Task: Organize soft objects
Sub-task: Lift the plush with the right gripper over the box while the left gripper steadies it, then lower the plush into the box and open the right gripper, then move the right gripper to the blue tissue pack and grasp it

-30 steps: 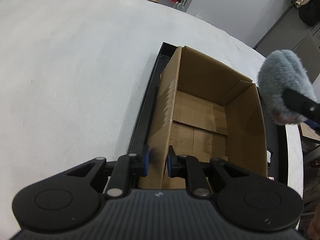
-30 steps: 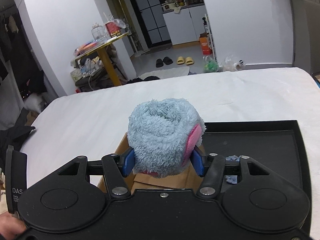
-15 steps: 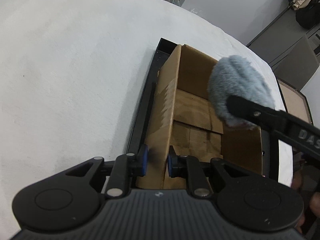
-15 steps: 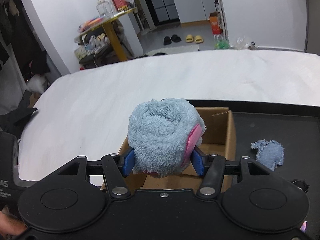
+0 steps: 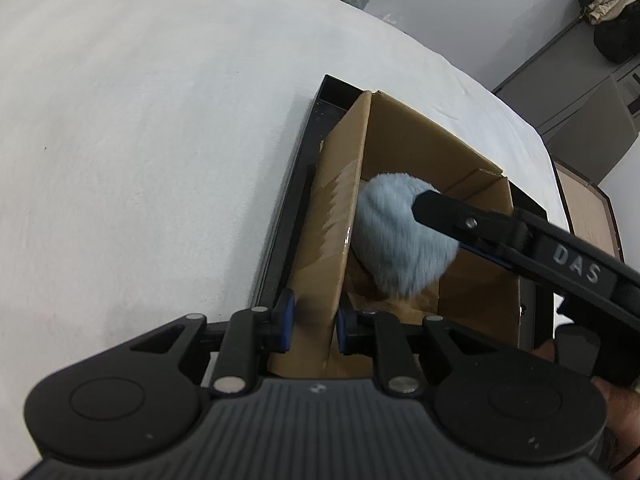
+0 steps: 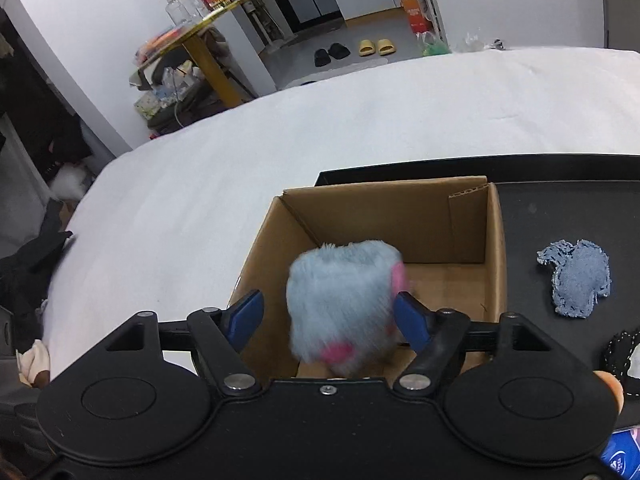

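An open cardboard box (image 5: 400, 148) (image 6: 400, 208) stands on a black tray (image 5: 288, 220). My left gripper (image 5: 314, 320) is shut on the box's near left wall, one pad on each side of it. A fluffy light-blue plush toy with pink patches (image 6: 344, 300) (image 5: 396, 240) is blurred inside the box mouth, between the fingers of my right gripper (image 6: 330, 316). Those jaws are opening, and a gap shows between the left pad and the plush. In the left wrist view, the right gripper's finger (image 5: 460, 216) reaches in over the box from the right.
A frayed denim soft piece (image 6: 576, 280) lies on the tray (image 6: 560, 208) right of the box. A dark stitched item (image 6: 624, 360) sits at the right edge. The tray rests on a wide white surface (image 5: 140, 140). Room clutter and slippers lie far behind.
My right gripper moved over the box and down into its mouth, then its jaws spread off the plush, which now looks blurred. My left gripper kept its grip on the box wall.
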`<action>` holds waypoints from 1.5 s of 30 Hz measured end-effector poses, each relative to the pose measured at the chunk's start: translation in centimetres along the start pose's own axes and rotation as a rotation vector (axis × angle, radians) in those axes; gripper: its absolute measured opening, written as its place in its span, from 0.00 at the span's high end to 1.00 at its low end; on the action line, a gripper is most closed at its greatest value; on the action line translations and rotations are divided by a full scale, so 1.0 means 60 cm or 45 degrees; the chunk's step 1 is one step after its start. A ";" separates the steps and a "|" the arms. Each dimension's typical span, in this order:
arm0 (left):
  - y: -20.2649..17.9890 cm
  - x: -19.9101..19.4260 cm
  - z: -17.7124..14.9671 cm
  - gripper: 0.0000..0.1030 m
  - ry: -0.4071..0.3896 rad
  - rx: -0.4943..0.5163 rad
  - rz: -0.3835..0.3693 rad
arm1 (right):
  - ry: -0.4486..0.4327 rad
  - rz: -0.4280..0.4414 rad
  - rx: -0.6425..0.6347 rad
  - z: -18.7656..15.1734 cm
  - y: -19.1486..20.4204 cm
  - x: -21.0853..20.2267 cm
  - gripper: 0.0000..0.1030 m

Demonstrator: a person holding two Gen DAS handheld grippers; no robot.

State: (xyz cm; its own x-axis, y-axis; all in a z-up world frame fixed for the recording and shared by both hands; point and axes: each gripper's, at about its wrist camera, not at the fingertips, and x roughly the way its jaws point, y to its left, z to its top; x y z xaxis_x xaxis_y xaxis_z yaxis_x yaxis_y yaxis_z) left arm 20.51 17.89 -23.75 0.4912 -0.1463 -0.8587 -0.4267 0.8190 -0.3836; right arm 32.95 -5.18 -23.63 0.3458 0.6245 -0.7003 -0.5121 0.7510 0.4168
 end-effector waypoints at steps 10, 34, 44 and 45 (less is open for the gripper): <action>-0.024 -0.007 -0.007 0.79 -0.022 0.069 0.085 | -0.026 0.075 -0.022 0.000 0.000 -0.036 0.30; -0.103 -0.013 -0.033 0.22 -0.085 0.217 0.222 | -0.170 -0.060 0.062 -0.029 -0.129 -0.162 0.25; -0.128 0.001 -0.040 0.20 -0.075 0.273 0.264 | -0.081 -0.192 0.146 -0.076 -0.204 -0.159 0.20; -0.130 0.002 -0.041 0.19 -0.076 0.283 0.268 | -0.074 -0.202 0.150 -0.079 -0.207 -0.159 0.19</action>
State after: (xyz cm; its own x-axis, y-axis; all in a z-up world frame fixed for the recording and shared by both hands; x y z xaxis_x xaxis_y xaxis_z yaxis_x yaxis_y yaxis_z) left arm 22.04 10.14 -21.68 0.4564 0.0667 -0.8873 -0.3501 0.9302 -0.1102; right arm 32.28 -21.46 -24.88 0.4611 0.5051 -0.7296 -0.3531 0.8587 0.3713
